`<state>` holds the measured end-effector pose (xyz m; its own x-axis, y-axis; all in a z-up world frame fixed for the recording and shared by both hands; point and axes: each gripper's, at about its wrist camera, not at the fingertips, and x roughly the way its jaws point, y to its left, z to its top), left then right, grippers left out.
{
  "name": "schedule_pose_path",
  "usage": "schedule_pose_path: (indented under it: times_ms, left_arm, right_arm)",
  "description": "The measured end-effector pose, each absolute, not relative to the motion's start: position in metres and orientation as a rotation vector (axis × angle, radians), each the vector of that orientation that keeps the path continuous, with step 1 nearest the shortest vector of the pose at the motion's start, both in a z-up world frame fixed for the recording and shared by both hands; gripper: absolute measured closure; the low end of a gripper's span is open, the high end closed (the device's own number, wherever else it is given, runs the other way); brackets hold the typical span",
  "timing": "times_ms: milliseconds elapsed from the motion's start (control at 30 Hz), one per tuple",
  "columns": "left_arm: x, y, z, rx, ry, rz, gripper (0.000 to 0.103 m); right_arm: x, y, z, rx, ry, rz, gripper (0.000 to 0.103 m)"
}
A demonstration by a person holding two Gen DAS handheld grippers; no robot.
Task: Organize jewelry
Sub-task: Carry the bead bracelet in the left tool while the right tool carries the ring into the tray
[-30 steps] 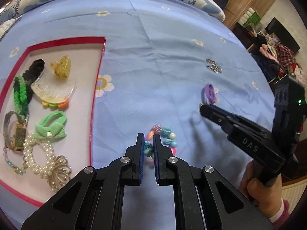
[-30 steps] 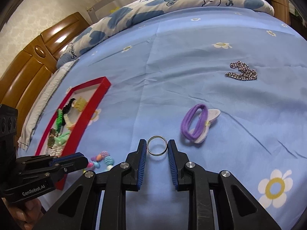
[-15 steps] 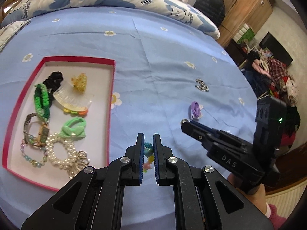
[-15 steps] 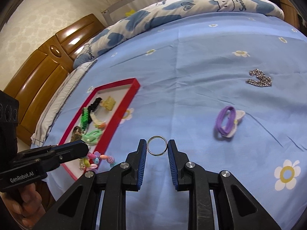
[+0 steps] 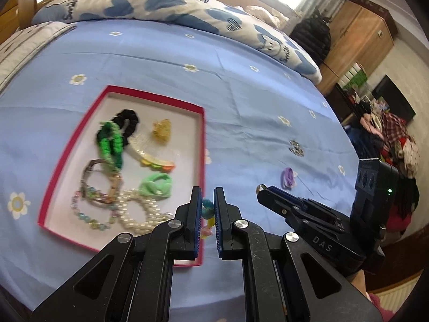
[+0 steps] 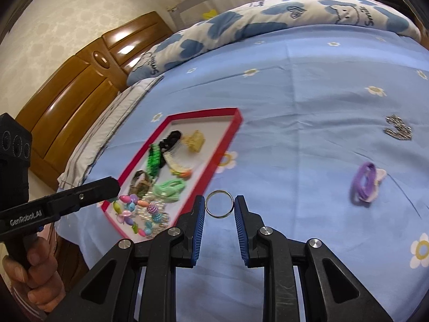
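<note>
My left gripper (image 5: 207, 191) is shut on a colourful bead bracelet (image 5: 207, 207), which hangs over the near right edge of the red-rimmed tray (image 5: 203, 145). The right wrist view shows that bracelet (image 6: 136, 213) dangling below the left gripper (image 6: 114, 186) above the tray's near corner. My right gripper (image 6: 219, 200) is shut on a thin silver ring (image 6: 219, 191), held in the air over the blue sheet just right of the tray (image 6: 228, 139). The tray holds hair ties, a comb, a claw clip, a watch and a pearl bracelet. A purple hair tie (image 6: 364, 185) and a silver chain (image 6: 398, 130) lie on the sheet to the right.
A blue-and-white quilt (image 6: 268, 24) lies along the far side of the bed. A wooden headboard (image 6: 80, 86) stands at the left. In the left wrist view a wardrobe (image 5: 356, 43) and a pile of clothes (image 5: 386, 134) are beyond the bed's right edge.
Both grippers have risen and moved left toward the tray, each keeping its item. The bracelet has come off the sheet and now hangs over the tray's edge.
</note>
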<state>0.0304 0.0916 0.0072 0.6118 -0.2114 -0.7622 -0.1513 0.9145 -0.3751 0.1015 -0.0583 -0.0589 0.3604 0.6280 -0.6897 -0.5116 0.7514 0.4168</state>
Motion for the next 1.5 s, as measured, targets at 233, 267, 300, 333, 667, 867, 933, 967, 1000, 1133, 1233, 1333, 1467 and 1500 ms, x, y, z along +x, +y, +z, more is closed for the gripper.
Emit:
schedule_pose_path:
  times_ms: [233, 267, 300, 333, 667, 867, 933, 967, 1000, 1133, 1233, 1333, 1467, 1500]
  left_arm:
    - [0.022, 0.117, 0.002, -0.455, 0.917, 0.017, 0.096]
    - [0.021, 0.12, 0.0, -0.457, 0.918, 0.025, 0.096]
    - [0.02, 0.124, -0.001, -0.461, 0.92, 0.032, 0.096]
    - [0.02, 0.127, -0.002, -0.465, 0.921, 0.036, 0.096]
    - [0.013, 0.16, -0.017, -0.5, 0.934, 0.095, 0.096]
    - [0.011, 0.175, -0.031, -0.516, 0.954, 0.127, 0.096]
    - [0.011, 0.18, -0.036, -0.524, 0.964, 0.138, 0.096]
    - [0.01, 0.182, -0.039, -0.529, 0.968, 0.143, 0.096]
    - [0.01, 0.184, -0.042, -0.532, 0.972, 0.148, 0.096]
    - [0.009, 0.191, -0.05, -0.53, 0.987, 0.172, 0.096]
    - [0.008, 0.196, -0.057, -0.533, 0.998, 0.188, 0.096]
    - [0.009, 0.201, -0.065, -0.537, 1.013, 0.203, 0.096]
    - [0.01, 0.203, -0.073, -0.536, 1.031, 0.214, 0.095]
    - [0.009, 0.203, -0.074, -0.534, 1.034, 0.216, 0.095]
  right_arm:
    - [0.095, -0.025, -0.054, 0.107, 0.952, 0.803, 0.08]
    - [0.093, -0.02, -0.054, 0.099, 0.953, 0.813, 0.08]
    - [0.092, -0.016, -0.054, 0.095, 0.955, 0.821, 0.08]
    - [0.09, -0.012, -0.054, 0.089, 0.957, 0.829, 0.08]
    - [0.083, 0.026, -0.067, 0.038, 0.998, 0.882, 0.08]
    - [0.082, 0.043, -0.079, 0.011, 1.03, 0.901, 0.08]
    - [0.082, 0.049, -0.082, 0.004, 1.041, 0.909, 0.08]
    - [0.082, 0.051, -0.084, -0.002, 1.043, 0.912, 0.08]
    - [0.082, 0.054, -0.085, -0.008, 1.047, 0.913, 0.08]
    - [0.085, 0.063, -0.094, -0.023, 1.062, 0.903, 0.08]
    - [0.089, 0.065, -0.098, -0.024, 1.07, 0.894, 0.08]
    - [0.092, 0.069, -0.102, -0.035, 1.085, 0.895, 0.08]
    - [0.093, 0.073, -0.109, -0.045, 1.105, 0.9, 0.08]
    - [0.093, 0.073, -0.11, -0.044, 1.106, 0.901, 0.08]
